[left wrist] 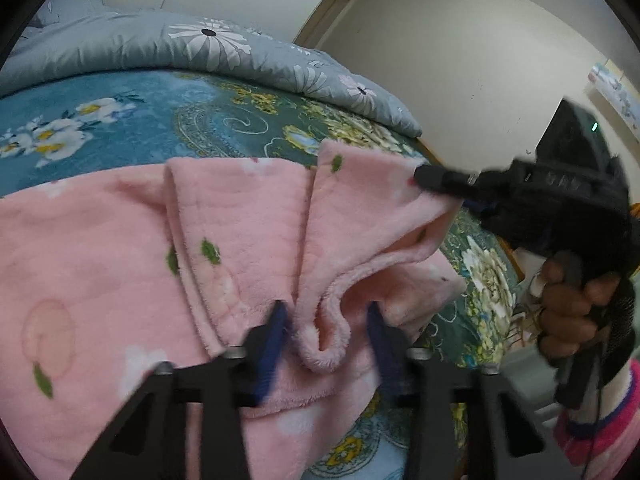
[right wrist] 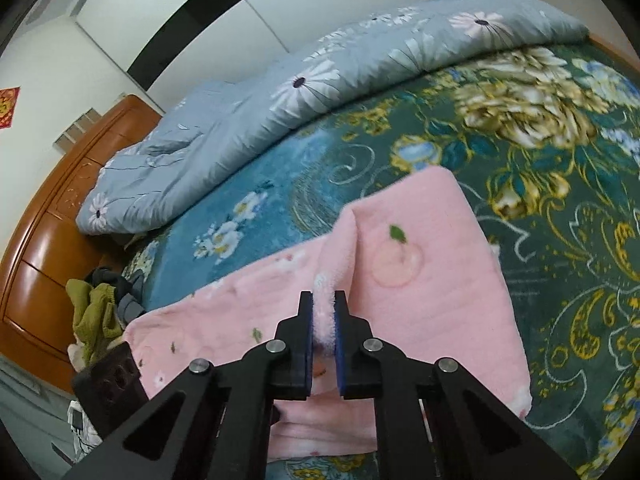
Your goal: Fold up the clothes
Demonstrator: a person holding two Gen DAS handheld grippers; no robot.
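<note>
A pink fleece garment (left wrist: 248, 240) printed with peaches lies spread on the teal floral bedspread (left wrist: 120, 120). The left gripper (left wrist: 326, 320) has its jaws apart, a rolled hem of the fleece sitting loose between them. Further right, the right gripper (right wrist: 323, 312) is clamped on a raised fold of the same garment. A grey daisy quilt (right wrist: 320, 80) lies bunched behind.
</note>
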